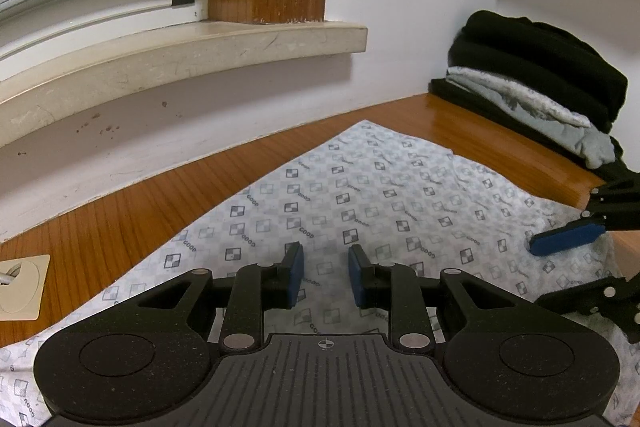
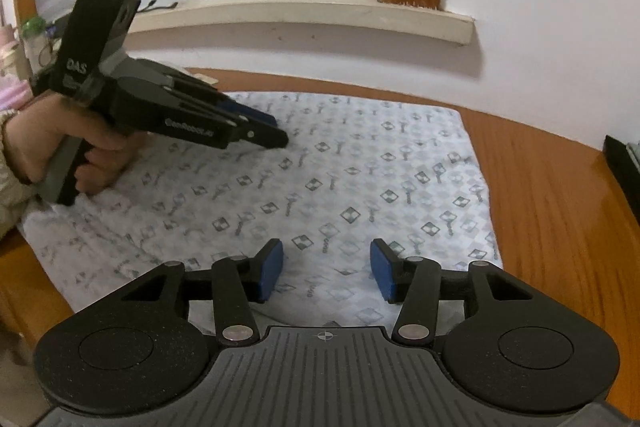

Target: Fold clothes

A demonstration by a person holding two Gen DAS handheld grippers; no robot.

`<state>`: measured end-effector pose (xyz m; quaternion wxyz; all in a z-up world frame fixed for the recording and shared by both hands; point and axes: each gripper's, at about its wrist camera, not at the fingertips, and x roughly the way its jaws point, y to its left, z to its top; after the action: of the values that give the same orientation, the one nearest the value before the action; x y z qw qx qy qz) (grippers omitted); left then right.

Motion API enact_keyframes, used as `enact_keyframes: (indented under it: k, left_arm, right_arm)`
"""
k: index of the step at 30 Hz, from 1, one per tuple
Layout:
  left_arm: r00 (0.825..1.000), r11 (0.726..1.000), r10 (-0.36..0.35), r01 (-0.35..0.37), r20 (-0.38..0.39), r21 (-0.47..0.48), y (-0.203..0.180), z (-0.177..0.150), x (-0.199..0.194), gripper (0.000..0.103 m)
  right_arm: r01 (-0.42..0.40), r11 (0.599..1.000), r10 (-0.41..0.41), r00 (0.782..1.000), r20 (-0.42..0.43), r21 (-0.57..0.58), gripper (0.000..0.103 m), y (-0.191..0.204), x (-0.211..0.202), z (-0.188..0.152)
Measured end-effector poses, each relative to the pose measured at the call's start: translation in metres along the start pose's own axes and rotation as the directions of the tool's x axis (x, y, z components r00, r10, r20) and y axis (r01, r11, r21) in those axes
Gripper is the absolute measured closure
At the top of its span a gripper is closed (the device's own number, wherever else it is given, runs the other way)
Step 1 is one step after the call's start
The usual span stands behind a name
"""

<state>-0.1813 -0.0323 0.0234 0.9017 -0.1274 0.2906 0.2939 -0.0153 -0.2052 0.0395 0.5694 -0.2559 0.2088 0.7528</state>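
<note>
A white garment with a grey checker-and-"GOOD" print point(image 1: 384, 195) lies flat on the wooden table, folded into a rough rectangle; it fills the middle of the right wrist view point(image 2: 340, 179). My left gripper point(image 1: 326, 277) hovers just above the cloth, open and empty; it also shows at the left in the right wrist view point(image 2: 276, 131), held in a hand. My right gripper point(image 2: 326, 273) is open and empty over the cloth's near edge; its blue pad point(image 1: 566, 239) shows at the right in the left wrist view.
A stack of folded dark and grey clothes point(image 1: 540, 83) sits at the table's back right corner against the wall. A stone window sill point(image 1: 180, 67) juts out above the table. A beige socket plate point(image 1: 20, 287) lies at the left. Small items crowd the far left point(image 2: 24, 43).
</note>
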Motion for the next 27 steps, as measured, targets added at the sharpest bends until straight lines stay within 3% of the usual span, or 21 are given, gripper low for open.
enact_keyframes:
  k: [6,10,12,14,16,20,26,27]
  left_arm:
    - [1.000,1.000,0.005,-0.005,0.005,-0.005,0.001,0.001,-0.004,0.075]
    - [0.999,0.999,-0.027,0.028,0.030,-0.047,0.011,0.000,-0.034,0.074]
    - [0.998,0.999,-0.001,0.003,0.056,-0.042,0.022,-0.003,-0.060,0.054]
    - [0.995,0.998,0.051,-0.048,0.088,-0.033,0.039,-0.008,-0.089,0.048]
    - [0.988,0.992,0.116,-0.112,0.098,-0.053,0.064,-0.015,-0.114,0.048]
    - [0.978,0.973,0.200,-0.190,0.065,-0.127,0.111,-0.032,-0.141,0.060]
    - [0.975,0.967,0.221,-0.218,0.012,-0.129,0.129,-0.053,-0.143,0.061]
    - [0.973,0.967,0.229,-0.226,0.008,-0.118,0.129,-0.055,-0.140,0.067]
  right_arm:
    - [-0.016,1.000,0.015,0.999,0.032,0.014,0.054,0.015,-0.007,0.003]
    - [-0.045,0.999,0.046,0.998,0.038,-0.006,0.054,0.042,0.001,0.010]
    - [-0.063,0.998,0.064,0.997,0.044,-0.023,0.054,0.058,0.008,0.015]
    - [-0.080,0.996,0.082,0.995,0.049,-0.041,0.054,0.074,0.015,0.019]
    - [-0.110,0.992,0.113,0.992,0.055,-0.061,0.054,0.092,0.022,0.023]
    - [-0.196,0.975,0.203,0.977,0.060,-0.105,0.054,0.134,0.036,0.029]
    - [-0.288,0.940,0.300,0.953,0.047,-0.182,0.055,0.195,0.051,0.039]
    - [-0.302,0.933,0.316,0.948,0.045,-0.194,0.055,0.205,0.053,0.041]
